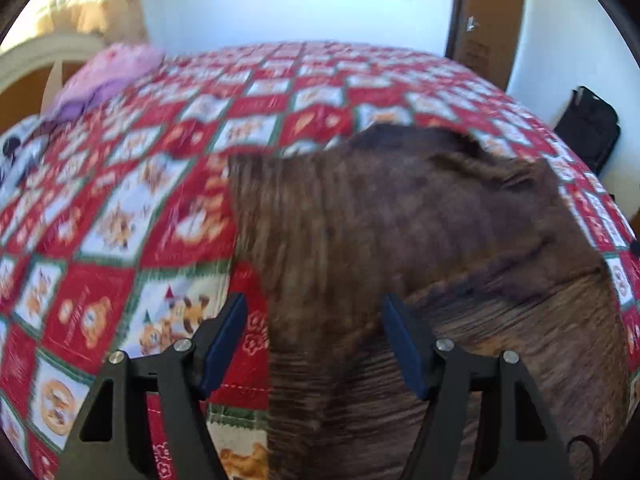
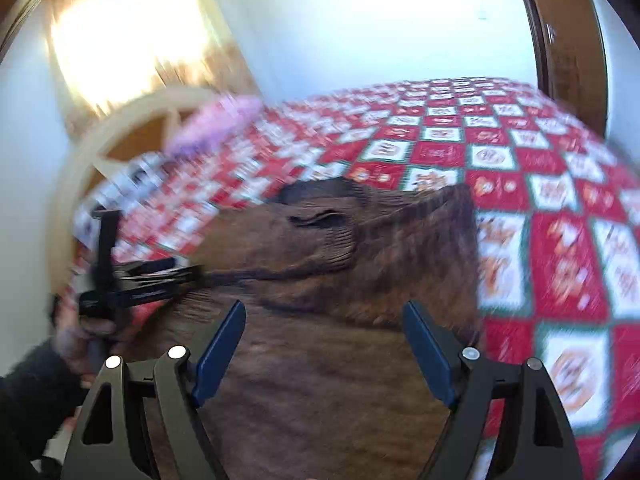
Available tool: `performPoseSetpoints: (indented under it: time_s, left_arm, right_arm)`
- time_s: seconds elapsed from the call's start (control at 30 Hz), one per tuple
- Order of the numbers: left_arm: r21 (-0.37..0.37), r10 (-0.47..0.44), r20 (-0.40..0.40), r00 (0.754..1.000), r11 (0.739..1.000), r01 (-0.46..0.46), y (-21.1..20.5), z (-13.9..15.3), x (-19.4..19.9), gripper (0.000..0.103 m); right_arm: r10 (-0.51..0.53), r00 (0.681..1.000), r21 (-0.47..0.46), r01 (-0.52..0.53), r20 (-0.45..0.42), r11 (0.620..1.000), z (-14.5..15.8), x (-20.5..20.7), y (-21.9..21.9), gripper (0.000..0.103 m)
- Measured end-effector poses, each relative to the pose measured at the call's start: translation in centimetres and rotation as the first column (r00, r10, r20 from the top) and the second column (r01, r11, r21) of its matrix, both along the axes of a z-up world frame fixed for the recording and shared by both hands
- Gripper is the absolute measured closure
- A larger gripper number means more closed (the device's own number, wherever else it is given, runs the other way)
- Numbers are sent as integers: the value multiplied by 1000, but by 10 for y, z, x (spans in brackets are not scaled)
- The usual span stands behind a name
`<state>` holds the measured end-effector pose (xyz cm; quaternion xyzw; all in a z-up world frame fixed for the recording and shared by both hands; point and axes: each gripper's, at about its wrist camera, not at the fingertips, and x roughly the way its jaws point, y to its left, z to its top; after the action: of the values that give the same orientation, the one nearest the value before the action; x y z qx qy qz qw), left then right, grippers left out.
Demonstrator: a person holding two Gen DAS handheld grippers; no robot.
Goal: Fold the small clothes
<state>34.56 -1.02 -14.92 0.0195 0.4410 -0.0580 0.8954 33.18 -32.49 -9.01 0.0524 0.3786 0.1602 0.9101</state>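
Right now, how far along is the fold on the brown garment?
Done: the brown garment lies on the red patchwork quilt, one part already doubled over the rest. In hand: nothing; the left tongs and right tongs are both open above it, no cloth pinched. Left: further folds probably, then perhaps the pink clothes by the headboard.

daylight fills the room; the curtained window at eleven o'clock burns out to white glare in the right wrist view. both fisheye views bow the quilt and darken into black corners. motion blur smears nearly everything, worst toward nine o'clock; the white wall looks bluish.
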Motion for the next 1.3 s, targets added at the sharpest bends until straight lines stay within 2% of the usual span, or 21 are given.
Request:
performPoseSetpoints:
  time_s: [0.1, 0.2, 0.3, 0.37, 0.43, 0.47, 0.5, 0.57, 0.6, 0.67, 0.73, 0.83, 0.93, 1.03, 1.07, 1.1, 1.17, 1.2, 1.3]
  left_arm:
    - [-39, 25, 6, 1000, 999, -25, 5, -9, 2, 31]
    - [-63, 23, 21, 1000, 998, -22, 7, -11, -2, 30]
    - [-135, 22, 12, 1000, 991, -20, 17, -14, -5, 28]
    - [-182, 22, 8, 1000, 983, -20, 23, -15, -5, 28]
    - [-191, 20, 12, 1000, 981, -18, 23, -16, -7, 28]
    - [-188, 20, 14, 1000, 982, -17, 22, -16, -7, 28]
    - [-182, 19, 18, 1000, 983, -16, 21, -16, -8, 27]
    - [-182, 19, 19, 1000, 983, -15, 21, -16, -8, 27]
    - [-188, 19, 19, 1000, 982, -15, 22, -16, -8, 27]
    - [-203, 17, 19, 1000, 979, -13, 24, -16, -8, 26]
    - [-221, 13, 19, 1000, 975, -9, 27, -16, -8, 25]
    - [-243, 15, 25, 1000, 970, -8, 29, -15, -10, 25]
    - [-242, 13, 25, 1000, 970, -7, 29, -16, -10, 25]
    - [-224, 7, 21, 1000, 975, -2, 27, -16, -11, 23]
    - [-218, -3, 17, 1000, 976, 6, 26, -16, -11, 20]
    - [-208, -13, 16, 1000, 978, 16, 24, -16, -12, 18]
    - [-187, -16, 18, 1000, 982, 19, 22, -16, -13, 18]
    - [-184, -15, 19, 1000, 983, 18, 22, -16, -14, 18]
    - [-197, -12, 17, 1000, 980, 15, 24, -16, -15, 18]
  right_arm:
    - [14, 999, -79, -17, -43, 997, -4, 40, 29, 22]
    - [32, 998, -163, -40, -48, 986, -10, 65, 56, 22]
    - [21, 996, -216, -40, -86, 976, -25, 97, 81, 22]
    - [-5, 995, -317, -26, -96, 948, -39, 120, 93, 22]
    - [-87, 993, -383, 50, -81, 923, -45, 139, 85, 22]
    - [-135, 988, -376, 99, -71, 921, -44, 147, 74, 22]
    - [-238, 970, -345, 206, -54, 916, -41, 155, 48, 22]
    - [-381, 924, -285, 355, -40, 890, -34, 157, 9, 22]
    - [-422, 905, -265, 397, -44, 879, -32, 154, -7, 22]
    - [-427, 902, -221, 404, -66, 888, -30, 146, -20, 22]
    - [-345, 932, -110, 334, -111, 936, -27, 128, -22, 22]
    - [-229, 961, 12, 234, -155, 972, -29, 106, -6, 22]
    - [-119, 967, 72, 138, -227, 988, -45, 95, 17, 39]
    - [-141, 960, 34, 154, -243, 988, -57, 91, 29, 47]
    - [-144, 960, 37, 157, -241, 987, -58, 92, 29, 56]
    - [-142, 960, 41, 157, -241, 987, -59, 92, 29, 73]
    - [-125, 966, 61, 142, -228, 988, -54, 90, 30, 86]
    - [-119, 972, 56, 132, -204, 990, -47, 85, 32, 97]
    - [-77, 989, 56, 84, -124, 995, -24, 71, 37, 97]
